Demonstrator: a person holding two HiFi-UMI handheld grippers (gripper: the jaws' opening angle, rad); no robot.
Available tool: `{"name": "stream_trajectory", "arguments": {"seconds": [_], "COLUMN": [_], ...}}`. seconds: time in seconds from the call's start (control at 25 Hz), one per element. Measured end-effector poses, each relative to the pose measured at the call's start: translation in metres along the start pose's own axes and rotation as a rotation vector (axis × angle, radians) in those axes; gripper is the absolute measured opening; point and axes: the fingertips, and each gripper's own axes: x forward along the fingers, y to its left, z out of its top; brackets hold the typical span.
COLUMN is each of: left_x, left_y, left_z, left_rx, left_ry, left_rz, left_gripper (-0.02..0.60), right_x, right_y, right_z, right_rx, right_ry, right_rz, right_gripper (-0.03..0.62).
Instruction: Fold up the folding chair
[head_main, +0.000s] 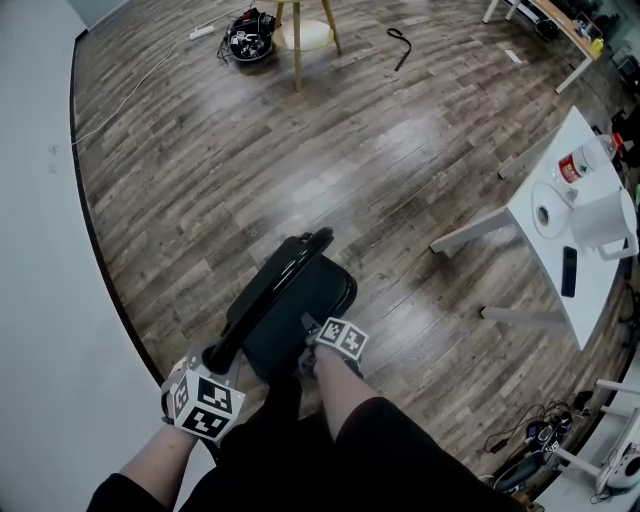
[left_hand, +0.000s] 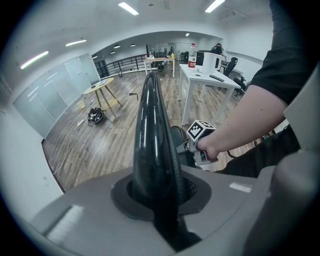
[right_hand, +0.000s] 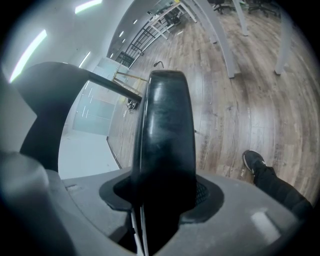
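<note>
On the wood floor (head_main: 400, 150) by the wall (head_main: 40, 300), a black chair (head_main: 290, 300) stands nearly folded flat, gripped at its near end by both grippers.
Fingers of the left gripper (head_main: 222, 352) are clamped on the chair's glossy rim, which rises straight up between them in the left gripper view. Fingers of the right gripper (head_main: 312, 335) are closed on the broader matte panel, which fills the gap between them. Both grippers point steeply down, near each other but apart. A white surface (head_main: 595, 295) stands well apart at the right.
</note>
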Motion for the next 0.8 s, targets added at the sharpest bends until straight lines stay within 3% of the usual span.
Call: {"name": "stream_trajectory", "arguments": {"seconds": [0.8], "left_x": [-0.002], "left_y": [-0.017], "left_z": [0.004], "left_rx": [0.024], "left_ry": [0.004], "left_rz": [0.017], "left_gripper": [0.064], "right_x": [0.002], "right_y": [0.041], "right_z": [0.002], "right_rx": [0.001], "right_ry": [0.007], "right_rz": [-0.047], "right_gripper": [0.201]}}
